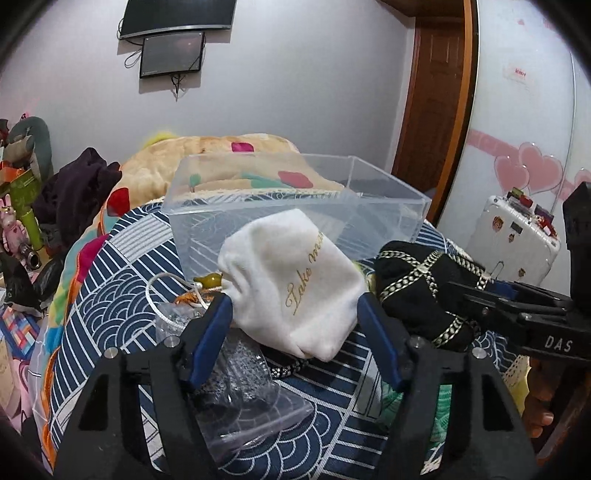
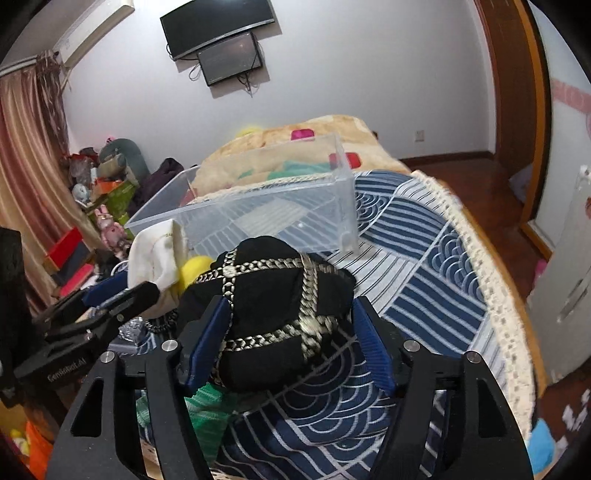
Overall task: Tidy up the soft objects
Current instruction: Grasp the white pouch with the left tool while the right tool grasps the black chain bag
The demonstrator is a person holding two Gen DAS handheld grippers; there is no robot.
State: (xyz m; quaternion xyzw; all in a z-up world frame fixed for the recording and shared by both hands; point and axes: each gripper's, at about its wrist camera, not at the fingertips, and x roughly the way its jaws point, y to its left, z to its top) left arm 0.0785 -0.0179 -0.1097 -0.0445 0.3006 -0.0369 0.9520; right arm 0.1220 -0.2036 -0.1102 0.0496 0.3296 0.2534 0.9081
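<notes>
Home bedroom — bed point(image 2: 424, 236), wall television point(image 2: 218, 26)

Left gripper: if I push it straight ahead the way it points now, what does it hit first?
The white velvet pouch, which already sits between the open left gripper. Behind the pouch stands the clear plastic box; how far behind is hard to judge in this fisheye view.

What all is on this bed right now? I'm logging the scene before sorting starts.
white pouch: 1, white with gold script, between the left tongs' fingers
black bundle: 1, black with chain print, between the right tongs' fingers
clear box: 1, transparent, behind both, nothing inside
plastic bag: 1, clear, under the left tongs
patterned cover: 1, navy and white, beneath everything
left tongs: open
right tongs: open
</notes>
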